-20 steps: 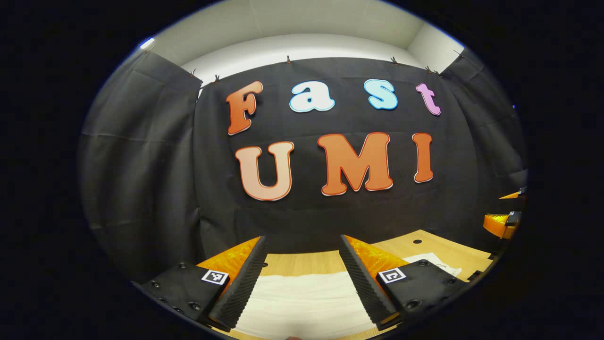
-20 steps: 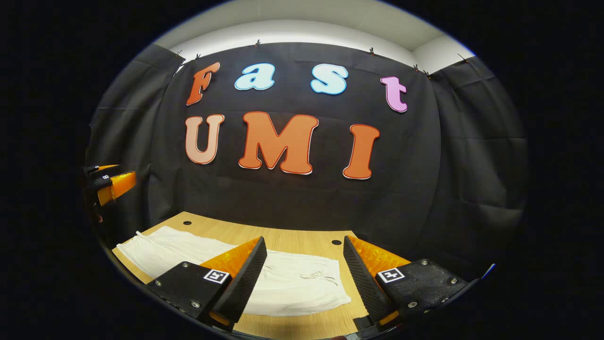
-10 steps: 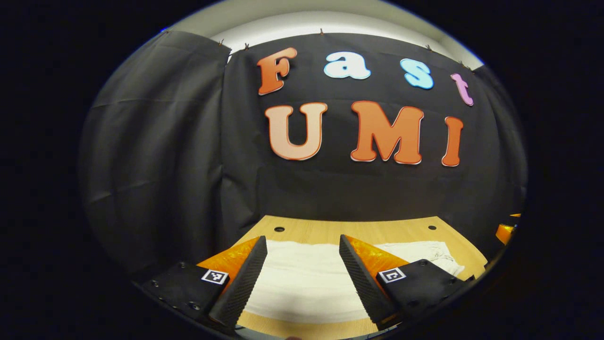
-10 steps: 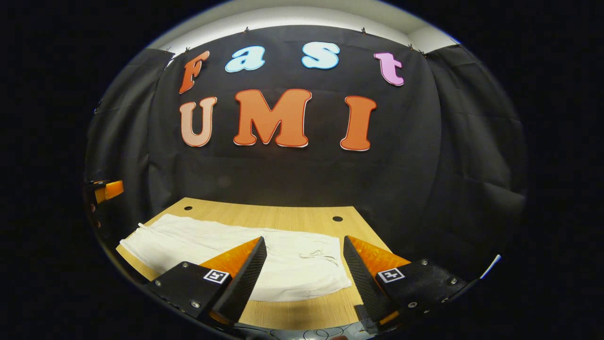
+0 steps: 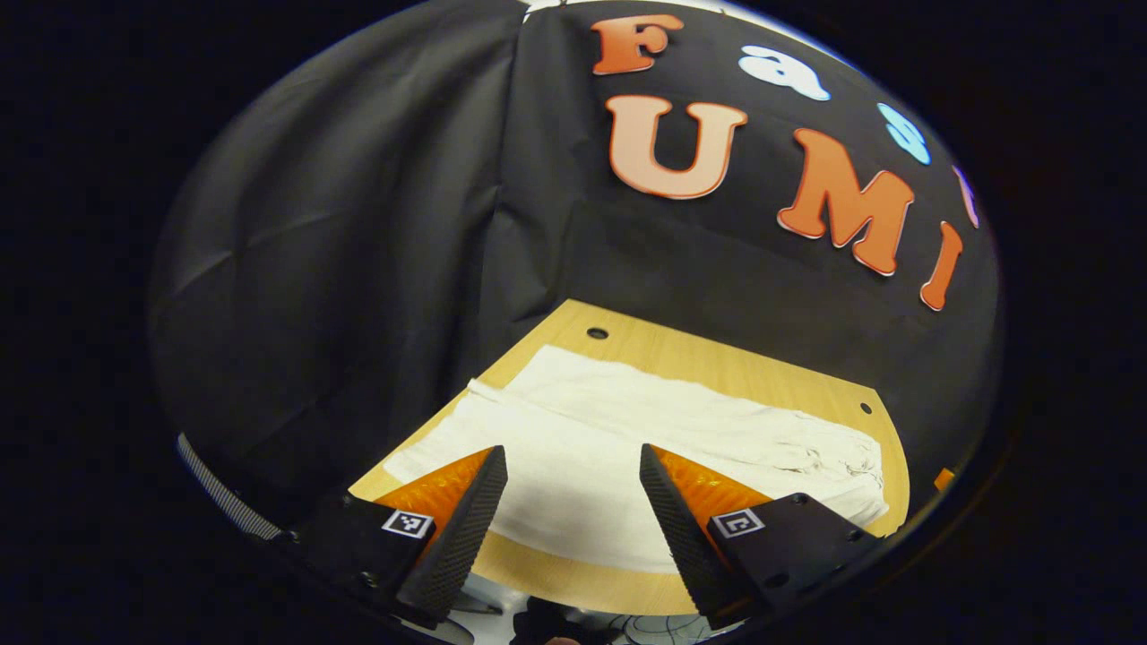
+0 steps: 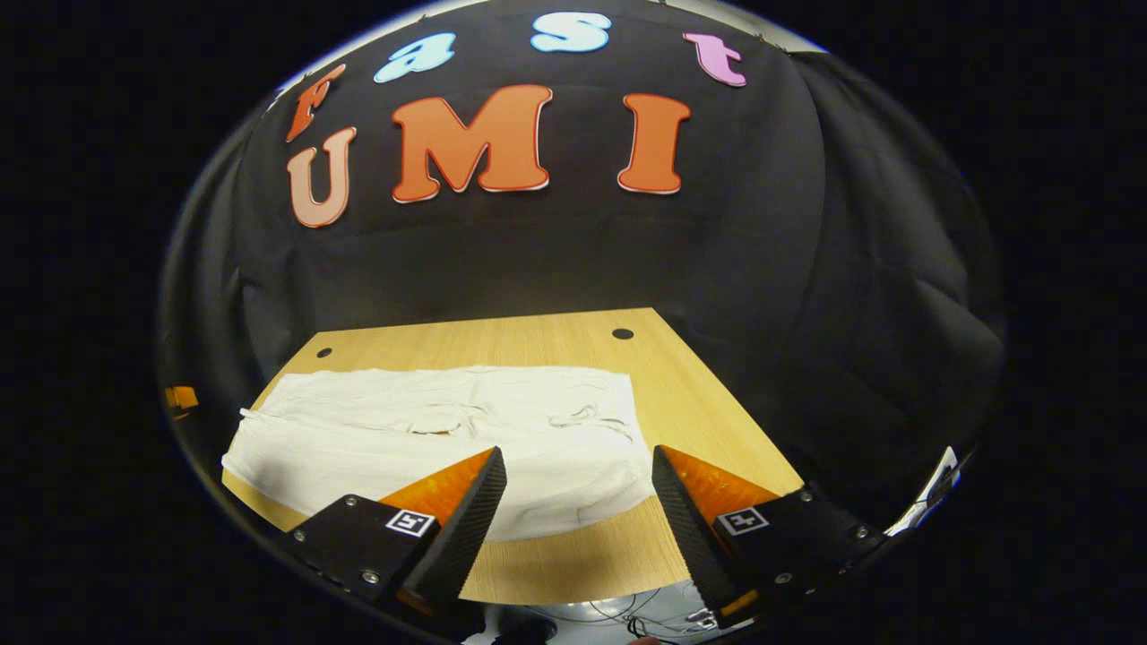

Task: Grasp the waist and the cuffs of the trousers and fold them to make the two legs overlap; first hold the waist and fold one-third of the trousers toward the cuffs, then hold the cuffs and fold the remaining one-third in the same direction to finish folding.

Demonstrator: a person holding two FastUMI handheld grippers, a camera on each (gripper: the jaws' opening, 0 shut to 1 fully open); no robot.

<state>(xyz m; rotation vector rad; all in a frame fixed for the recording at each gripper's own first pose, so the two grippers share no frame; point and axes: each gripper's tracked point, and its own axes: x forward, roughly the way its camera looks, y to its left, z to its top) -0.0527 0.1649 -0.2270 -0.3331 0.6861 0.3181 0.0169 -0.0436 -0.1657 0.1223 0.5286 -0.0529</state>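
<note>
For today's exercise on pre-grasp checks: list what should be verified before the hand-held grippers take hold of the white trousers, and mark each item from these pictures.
1. Trousers lie flat on the table: ok.
2. Left hand-held gripper open, holding nothing: ok.
3. Right hand-held gripper open, holding nothing: ok.
4. Waist end with drawstring in front of the right hand-held gripper: ok.
5. Legs already overlapped: not ok, trousers lie spread.
6. Grippers touching the cloth: not ok, both are above it.

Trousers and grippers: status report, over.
Left gripper open, right gripper open, above table. Trousers flat, unfolded, ungrasped. Nothing blocking.
</note>
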